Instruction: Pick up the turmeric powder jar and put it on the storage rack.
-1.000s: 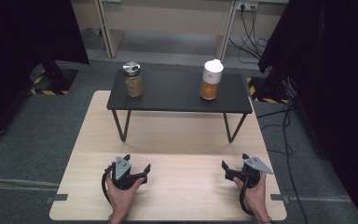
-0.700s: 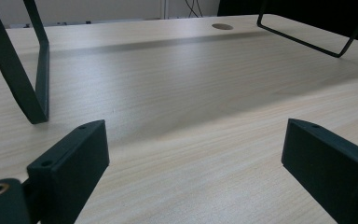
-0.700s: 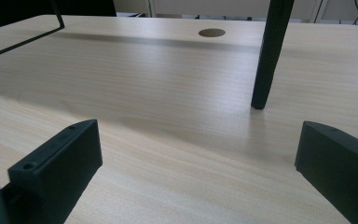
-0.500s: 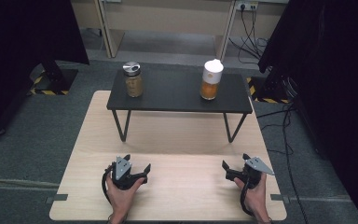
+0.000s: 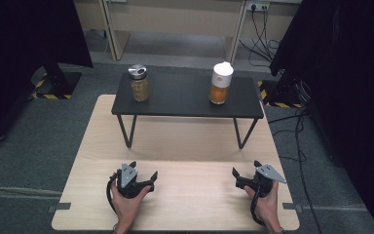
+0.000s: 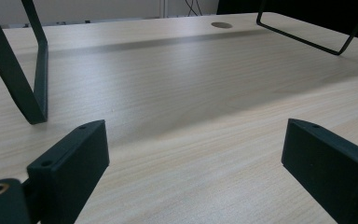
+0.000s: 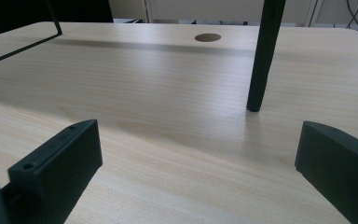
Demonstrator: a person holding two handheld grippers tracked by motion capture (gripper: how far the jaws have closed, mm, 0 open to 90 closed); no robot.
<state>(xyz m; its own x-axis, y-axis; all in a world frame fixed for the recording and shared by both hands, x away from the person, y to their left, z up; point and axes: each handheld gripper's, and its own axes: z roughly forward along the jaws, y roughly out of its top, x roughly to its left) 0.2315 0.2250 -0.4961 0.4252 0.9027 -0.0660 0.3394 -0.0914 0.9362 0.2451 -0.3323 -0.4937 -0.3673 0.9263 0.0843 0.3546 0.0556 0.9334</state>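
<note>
So we've got both hands parked at the near edge of the desk (image 5: 185, 146), left gripper (image 5: 143, 176) and right gripper (image 5: 246, 178), jaws apart on both and nothing between them, just bare wood in each gripper view. The stuff we'd go for sits well ahead of us, up on the little black stand (image 5: 187, 95): a jar with a metal lid (image 5: 139, 83) toward its left end, a bottle with a white cap (image 5: 221, 83) right of its middle. Both stand upright, so it looks like a reach forward and up, jaws coming in from the side. The jar lies almost straight ahead of our left gripper; the bottle is closer to our right, a bit inboard of it.
</note>
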